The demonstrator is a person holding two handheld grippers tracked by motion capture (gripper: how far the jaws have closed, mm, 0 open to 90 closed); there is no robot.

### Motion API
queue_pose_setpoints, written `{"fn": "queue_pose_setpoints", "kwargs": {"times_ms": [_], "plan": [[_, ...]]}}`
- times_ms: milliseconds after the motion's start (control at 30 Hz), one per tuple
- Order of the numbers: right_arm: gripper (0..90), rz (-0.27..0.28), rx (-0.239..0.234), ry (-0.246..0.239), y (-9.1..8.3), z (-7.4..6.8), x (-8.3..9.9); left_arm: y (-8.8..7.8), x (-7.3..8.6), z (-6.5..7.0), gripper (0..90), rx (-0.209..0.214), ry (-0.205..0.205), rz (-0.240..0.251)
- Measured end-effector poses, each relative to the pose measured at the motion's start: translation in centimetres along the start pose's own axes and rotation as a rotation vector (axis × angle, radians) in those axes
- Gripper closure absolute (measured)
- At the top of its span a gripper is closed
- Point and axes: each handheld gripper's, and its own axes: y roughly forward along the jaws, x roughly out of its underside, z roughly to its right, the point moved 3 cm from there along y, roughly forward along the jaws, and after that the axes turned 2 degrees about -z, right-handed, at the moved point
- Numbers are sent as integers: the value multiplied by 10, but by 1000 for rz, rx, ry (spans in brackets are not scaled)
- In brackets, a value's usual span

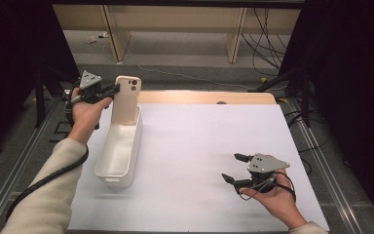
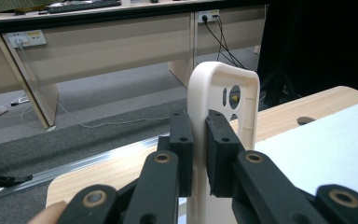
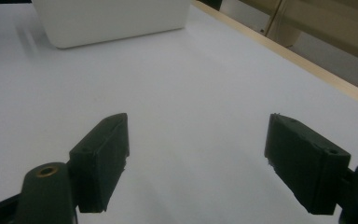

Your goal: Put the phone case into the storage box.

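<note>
The phone case (image 1: 126, 100), cream-coloured, stands upright in the upper left of the high view, camera cut-outs at the top, its lower end down inside the far end of the white bin (image 1: 119, 151). Your left gripper (image 1: 115, 89) has it clamped by the side edge: in the left gripper view both black pads press flat on the case's (image 2: 223, 135) rim, one on each side, right in the middle of the frame. The bin lies lengthwise at the left of the white sheet (image 1: 199, 146), its near end toward you, nothing else seen inside it. Your left hand (image 1: 85, 114) sits just left of the bin's far end, cable trailing down along your sleeve. Over at the lower right, well apart from all that, your right gripper (image 1: 234, 168) rests low over the bare sheet, jaws spread wide with nothing between them; its own view shows the bin's wall (image 3: 112, 21) at the top left.
</note>
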Motion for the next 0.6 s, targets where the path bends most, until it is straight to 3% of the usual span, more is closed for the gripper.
{"fn": "queue_pose_setpoints", "kwargs": {"times_ms": [600], "plan": [[232,-1,-2,0,0,0,0,5,5,-2,821,-7,0,-18]]}}
